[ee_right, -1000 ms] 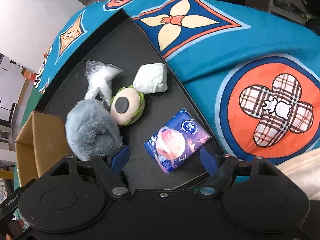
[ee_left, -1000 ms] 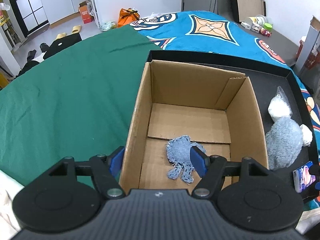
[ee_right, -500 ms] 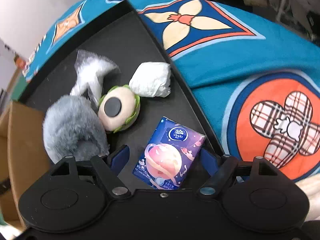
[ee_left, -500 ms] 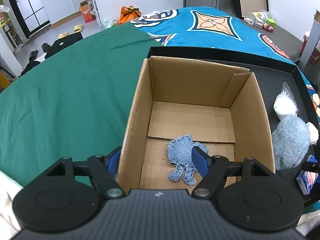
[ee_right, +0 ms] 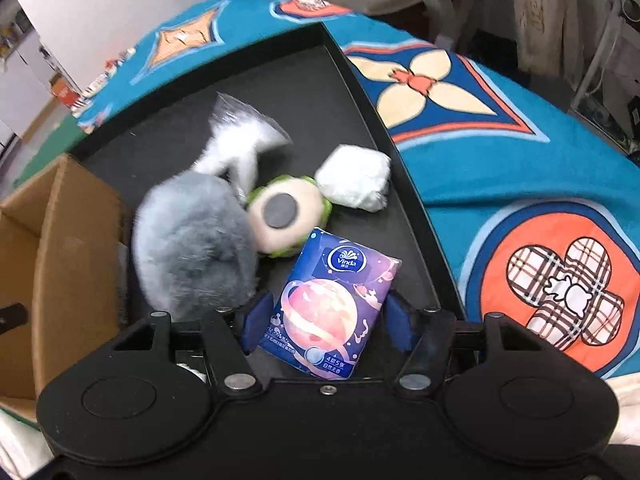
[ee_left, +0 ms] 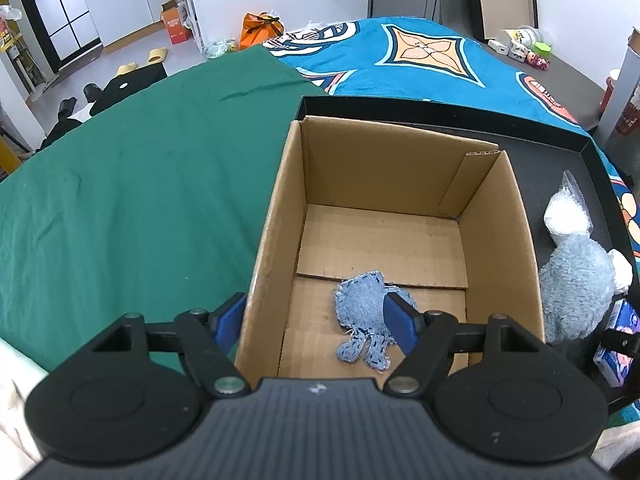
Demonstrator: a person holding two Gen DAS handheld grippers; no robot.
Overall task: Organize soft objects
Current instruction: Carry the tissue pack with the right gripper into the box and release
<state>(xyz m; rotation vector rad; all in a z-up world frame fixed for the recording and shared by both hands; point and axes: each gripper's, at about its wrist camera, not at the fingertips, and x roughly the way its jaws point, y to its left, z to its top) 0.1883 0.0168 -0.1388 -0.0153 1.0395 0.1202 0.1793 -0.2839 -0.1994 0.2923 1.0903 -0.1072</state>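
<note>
Picking step: closing in on the tissue pack (ee_right: 334,306), one of the soft things not yet in the cardboard box (ee_left: 400,216)
Room: white walls, pale floor with slippers and an orange bag at the far left, clutter on a far ledge
Surface: a bed under a blue patterned cover (ee_right: 520,184), with a green cloth (ee_left: 132,184) over its left part
Tray: black tray (ee_left: 580,148) lies on the cover and carries the box at its left side and the loose items at its right
Box contents: only a denim patch (ee_left: 362,308) on the near floor of the box
Loose items: grey furry toy (ee_right: 192,248) just beside the box, a round green-edged plush (ee_right: 286,216) touching it, a white wad (ee_right: 354,182) and a clear bag of white fluff (ee_right: 240,136) further off
Right gripper (ee_right: 324,322): its jaws are closing with the tissue pack between them; the pads look just beside its edges, a firm squeeze not yet evident
Left gripper (ee_left: 316,318): wide apart, holding nothing, astride the box's near left wall
Next move, as I judge it: finish the squeeze, lift the pack clear of the furry toy, carry it left over the box wall and let go
</note>
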